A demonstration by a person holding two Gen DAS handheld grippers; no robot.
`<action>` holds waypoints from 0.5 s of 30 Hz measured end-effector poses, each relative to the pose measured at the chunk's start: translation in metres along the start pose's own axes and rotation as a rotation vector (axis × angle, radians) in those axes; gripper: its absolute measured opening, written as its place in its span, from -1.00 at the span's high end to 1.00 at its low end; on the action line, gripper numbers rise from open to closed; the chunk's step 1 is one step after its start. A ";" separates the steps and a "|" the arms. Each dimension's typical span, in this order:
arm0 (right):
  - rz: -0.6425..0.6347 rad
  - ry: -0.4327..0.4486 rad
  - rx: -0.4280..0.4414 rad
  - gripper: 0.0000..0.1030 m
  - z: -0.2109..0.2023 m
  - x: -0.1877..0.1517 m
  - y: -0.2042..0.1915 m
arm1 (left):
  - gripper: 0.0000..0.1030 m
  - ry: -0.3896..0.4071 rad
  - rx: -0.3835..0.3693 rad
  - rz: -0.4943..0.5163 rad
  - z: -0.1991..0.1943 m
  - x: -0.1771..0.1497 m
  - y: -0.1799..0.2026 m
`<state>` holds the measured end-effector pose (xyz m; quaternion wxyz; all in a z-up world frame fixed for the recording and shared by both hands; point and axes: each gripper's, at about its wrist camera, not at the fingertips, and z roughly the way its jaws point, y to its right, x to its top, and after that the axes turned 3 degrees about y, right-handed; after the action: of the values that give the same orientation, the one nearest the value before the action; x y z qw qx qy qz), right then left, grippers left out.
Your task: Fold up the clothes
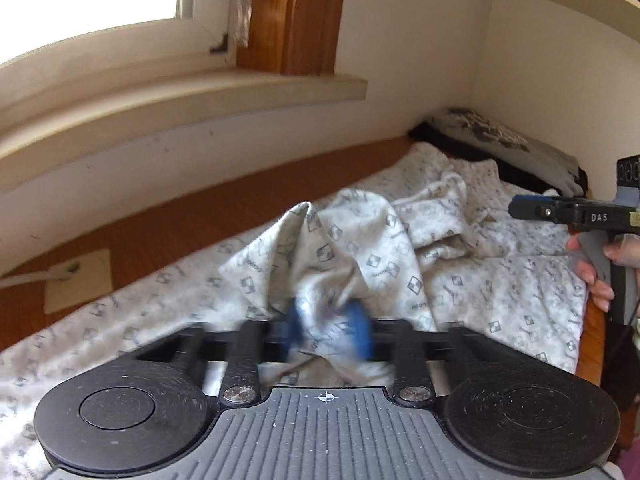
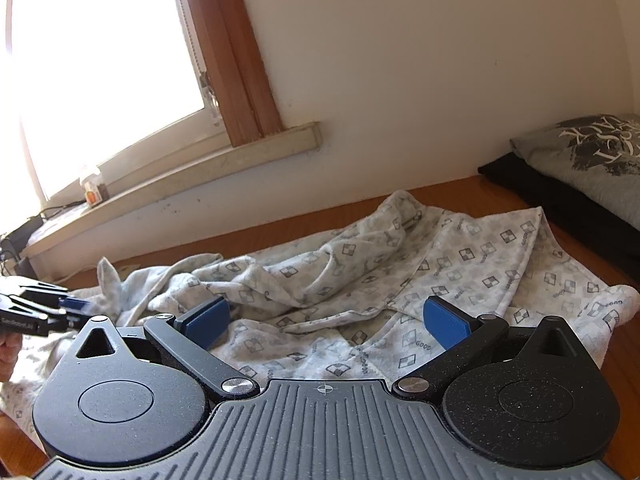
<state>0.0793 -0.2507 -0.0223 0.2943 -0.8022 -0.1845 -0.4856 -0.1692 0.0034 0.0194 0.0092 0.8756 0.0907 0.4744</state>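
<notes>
A pale patterned garment (image 2: pixel 360 280), fleecy and printed with small checkered squares, lies spread and rumpled across the wooden desk (image 1: pixel 168 220) under the window sill (image 1: pixel 180 96). It is not folded yet: the middle is bunched into ridges and a cord trails near the far end.

The left claw (image 1: pixel 330 326) is clenched on a fold of that garment. Cloth fills the gap between its blue pads (image 1: pixel 358 330) and rises from them in a peaked tent, which suggests the pinch was taken there so that one layer can be carried over the rest. The pads are blurred, so exactly how much cloth they have is hard to tell.

The right claw (image 2: pixel 326 320) is released, its two blue pads standing wide apart above the flat near part of the garment and gripping nothing. It seems to wait there, ready either to pin the cloth down or to take a second corner. A hand (image 1: pixel 596 276) shows on its handle in the left wrist view.

Against the wall at the far end, a grey printed shirt (image 2: pixel 592 156) sits on something black, clear of the work, possibly already done.
</notes>
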 end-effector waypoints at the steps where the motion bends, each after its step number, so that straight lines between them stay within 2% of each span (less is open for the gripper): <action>1: 0.001 -0.001 0.000 -1.00 0.000 0.000 0.000 | 0.72 0.022 -0.007 0.000 -0.009 0.002 -0.002; 4: 0.001 -0.008 0.000 -1.00 0.001 0.000 0.000 | 0.72 0.067 0.002 -0.006 -0.046 0.011 -0.016; 11: 0.002 -0.003 -0.002 -1.00 0.001 0.001 0.001 | 0.73 0.160 0.150 -0.058 -0.135 0.040 -0.084; 15: 0.005 -0.005 -0.005 -1.00 0.001 0.000 0.001 | 0.73 0.189 0.254 -0.095 -0.155 0.046 -0.114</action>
<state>0.0801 -0.2507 -0.0230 0.2928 -0.8047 -0.1822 -0.4833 -0.2906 0.1126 0.1313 -0.0877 0.8159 0.1917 0.5384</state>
